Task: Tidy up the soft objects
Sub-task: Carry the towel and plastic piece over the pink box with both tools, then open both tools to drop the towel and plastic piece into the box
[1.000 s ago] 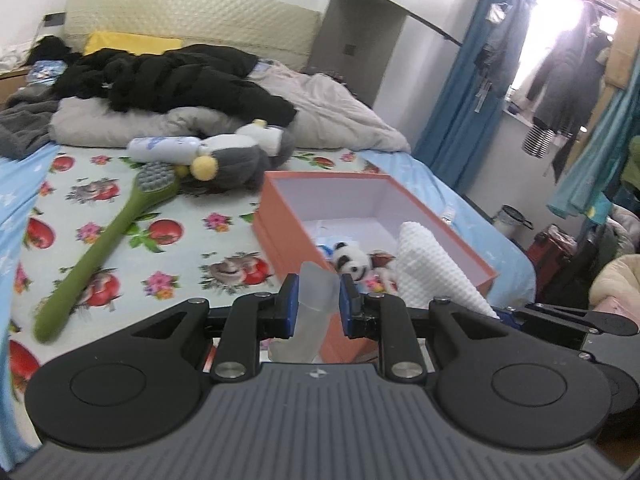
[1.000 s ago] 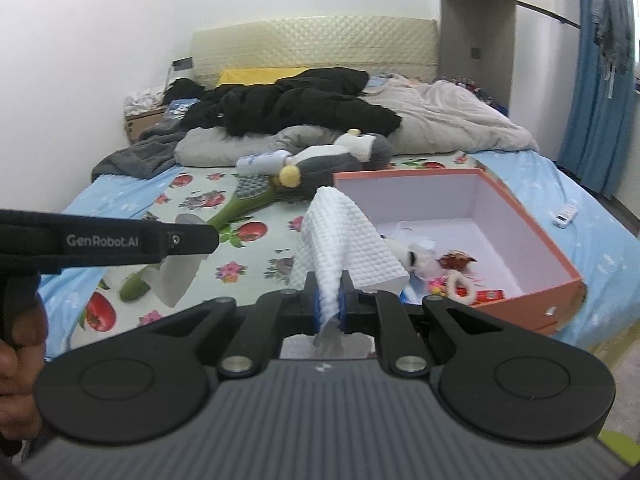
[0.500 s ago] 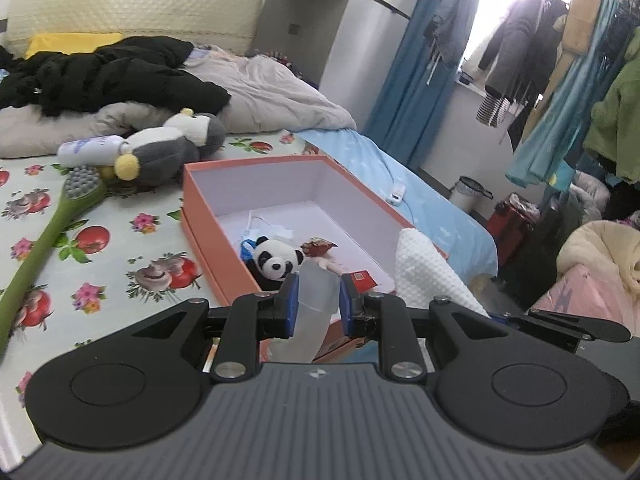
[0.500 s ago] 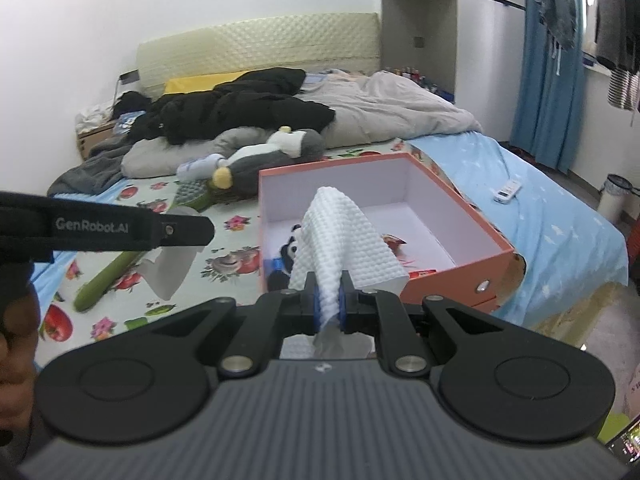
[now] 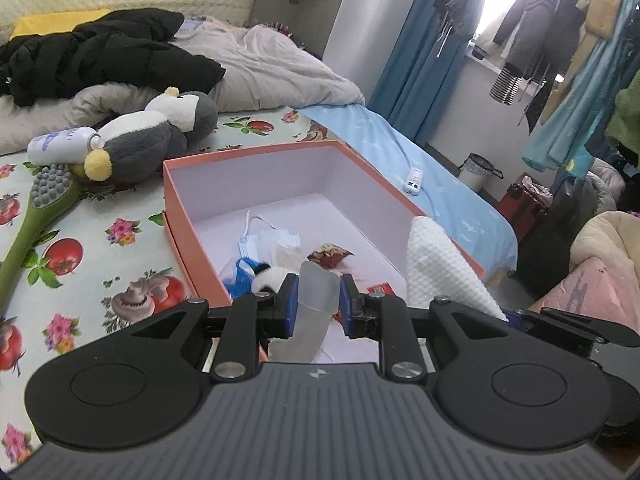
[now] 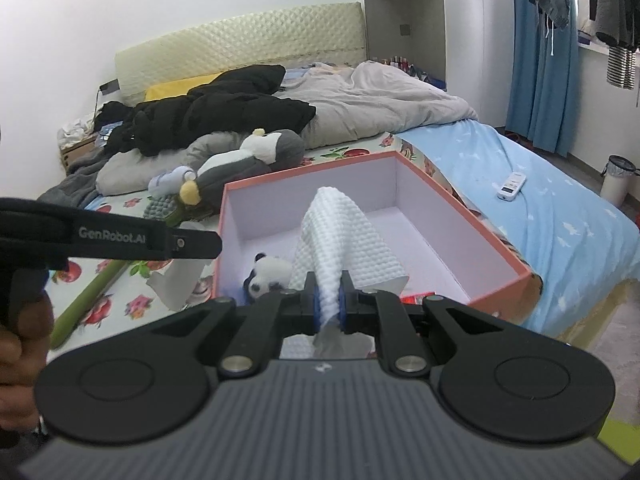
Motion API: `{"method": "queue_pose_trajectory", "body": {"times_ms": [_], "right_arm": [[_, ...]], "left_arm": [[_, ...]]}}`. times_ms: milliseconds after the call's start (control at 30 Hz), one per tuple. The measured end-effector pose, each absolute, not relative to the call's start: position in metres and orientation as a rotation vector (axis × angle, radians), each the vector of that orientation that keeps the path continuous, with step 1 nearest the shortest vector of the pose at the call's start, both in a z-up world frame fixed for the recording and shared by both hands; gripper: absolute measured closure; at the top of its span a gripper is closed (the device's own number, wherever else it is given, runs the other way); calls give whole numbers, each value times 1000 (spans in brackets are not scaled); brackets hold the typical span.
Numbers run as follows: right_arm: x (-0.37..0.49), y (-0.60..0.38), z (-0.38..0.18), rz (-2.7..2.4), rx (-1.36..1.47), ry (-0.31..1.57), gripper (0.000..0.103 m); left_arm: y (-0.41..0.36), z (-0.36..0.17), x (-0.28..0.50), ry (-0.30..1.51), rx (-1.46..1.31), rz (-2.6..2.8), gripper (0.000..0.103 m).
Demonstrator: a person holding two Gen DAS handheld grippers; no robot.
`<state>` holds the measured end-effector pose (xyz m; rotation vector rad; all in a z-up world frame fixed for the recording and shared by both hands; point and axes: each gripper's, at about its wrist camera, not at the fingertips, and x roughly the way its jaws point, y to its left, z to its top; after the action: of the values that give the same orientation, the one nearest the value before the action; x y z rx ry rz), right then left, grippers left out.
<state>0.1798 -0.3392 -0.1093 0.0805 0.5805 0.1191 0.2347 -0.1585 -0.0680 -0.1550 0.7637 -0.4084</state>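
White waffle cloth point(image 6: 340, 240) pinched tight in right tongs point(image 6: 329, 300), hanging above near end of orange box point(image 6: 500, 256); frosted soft tube point(image 5: 316, 292) clamped between pads of left tongs point(image 5: 318, 303), likewise over box's near edge. Both carried, neither dropped yet. Already inside box: panda toy point(image 6: 266, 274), face mask point(image 5: 272, 240), small red packet point(image 5: 330, 254). Beyond, on flowered bed sheet point(image 5: 100, 248), left to sort: green long-handled brush point(image 5: 36, 220), grey penguin plush point(image 5: 160, 136), white bottle point(image 5: 60, 144). Roughly midway, by judgement.
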Motion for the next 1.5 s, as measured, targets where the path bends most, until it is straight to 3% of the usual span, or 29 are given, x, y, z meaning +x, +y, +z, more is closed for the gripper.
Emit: {"method": "queue_pose_trajectory", "body": {"times_ms": [633,733,800,867,933,1500], "right_arm": [[308,-358,-171,131,128,707,89],[320,-359,-180,117,129,729,88],[324,-360,-182,119,142,739,85],[324,-361,-183,122,152,742,75],[325,-361,-183,116,154,751,60],[253,-356,-94,83,157,567,60]], "left_arm": [[-185,-125,393,912,-145,-331,73],[-187,-132,399,919,-134,-328,67],[-187,-135,402,927,-133,-317,54],[-186,-135,402,929,-131,-310,40],[-185,-131,398,913,-122,-307,39],[-148,-15,292,710,-111,-371,39]]}}
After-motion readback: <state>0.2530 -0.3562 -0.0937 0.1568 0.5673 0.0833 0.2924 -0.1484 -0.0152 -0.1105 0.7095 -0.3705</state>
